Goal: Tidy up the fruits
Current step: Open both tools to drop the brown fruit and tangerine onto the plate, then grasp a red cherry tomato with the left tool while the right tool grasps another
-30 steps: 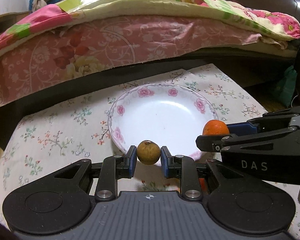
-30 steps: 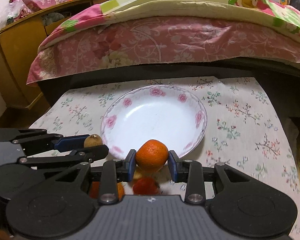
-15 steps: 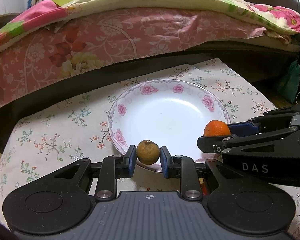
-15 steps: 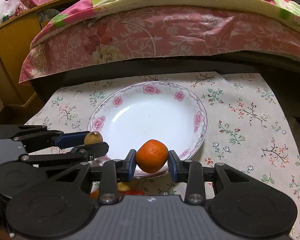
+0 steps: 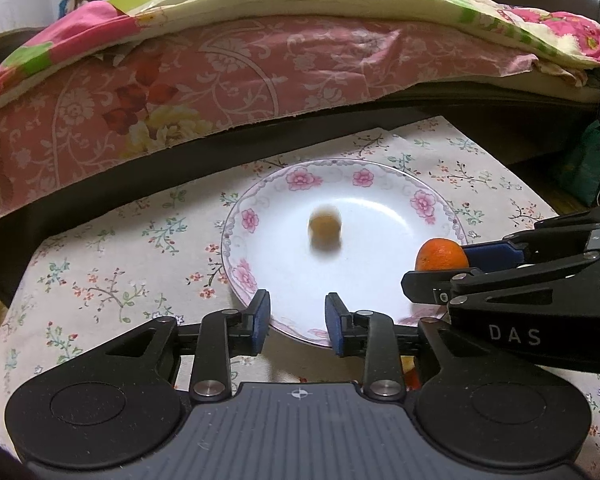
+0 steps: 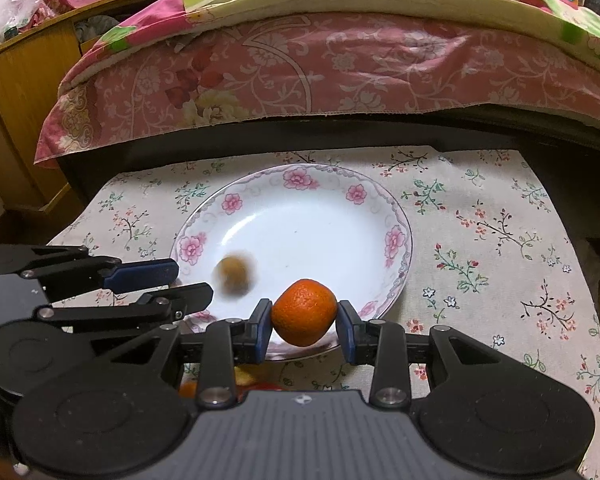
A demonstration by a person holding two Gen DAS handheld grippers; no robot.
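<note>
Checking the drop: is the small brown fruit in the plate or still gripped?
In: brown fruit, blurred, over the plate; left gripper opening, empty.

White letters "DAS" on the black body of the right gripper (image 5: 440, 276), seen from the left wrist.

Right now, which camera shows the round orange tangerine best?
The right wrist view: the round orange tangerine sits front and centre, whole, clamped in the right gripper. The left wrist view shows only its top behind a black finger.
</note>
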